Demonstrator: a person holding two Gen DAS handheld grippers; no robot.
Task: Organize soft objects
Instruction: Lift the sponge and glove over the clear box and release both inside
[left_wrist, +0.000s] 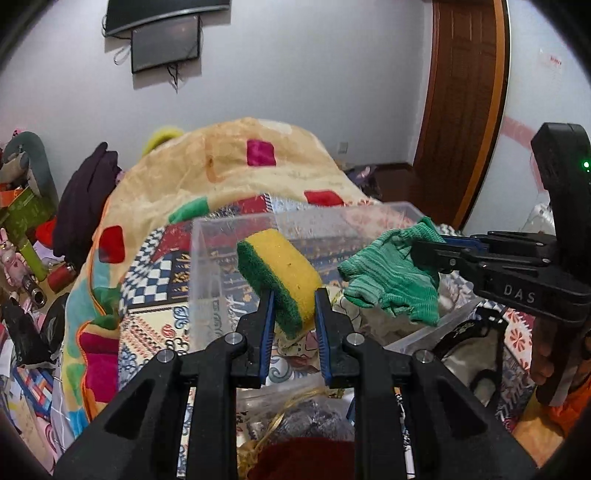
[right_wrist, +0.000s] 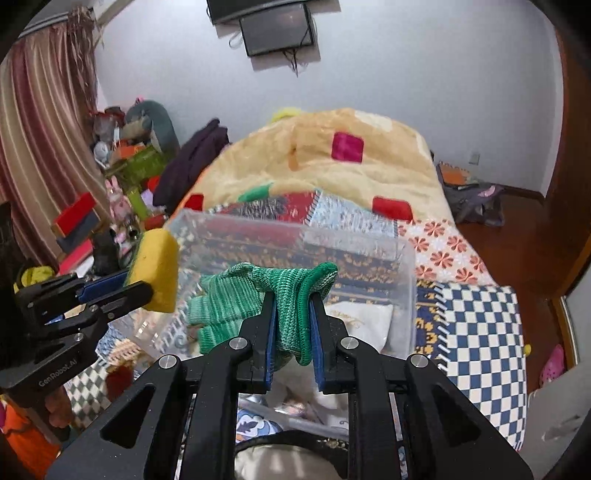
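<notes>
- The left gripper (left_wrist: 293, 306) is clamped on a yellow sponge with a green scouring layer (left_wrist: 280, 275); the blue pads press its two broad faces near the lower end, and most of the sponge sticks out past the fingertips.
- The right gripper (right_wrist: 293, 325) is clamped on a green knitted glove (right_wrist: 258, 295), pinching a bunched fold of the knit between its pads.
- Both items are held in the air at the rim of a clear plastic bin (right_wrist: 369, 247), sponge to the left, glove to the right, well apart.
- The sponge's long axis tilts up and to the left, with the green layer on its left side.
- The glove droops leftward from the right gripper, its fingers hanging down and to the left.
- The bin rests on a bed with a patterned quilt (right_wrist: 480, 314) and a bunched cream blanket (left_wrist: 221, 166); behind are a white wall, a wall-mounted screen (right_wrist: 277, 29), striped curtains (right_wrist: 37, 129) and a wooden door (left_wrist: 461, 92).
</notes>
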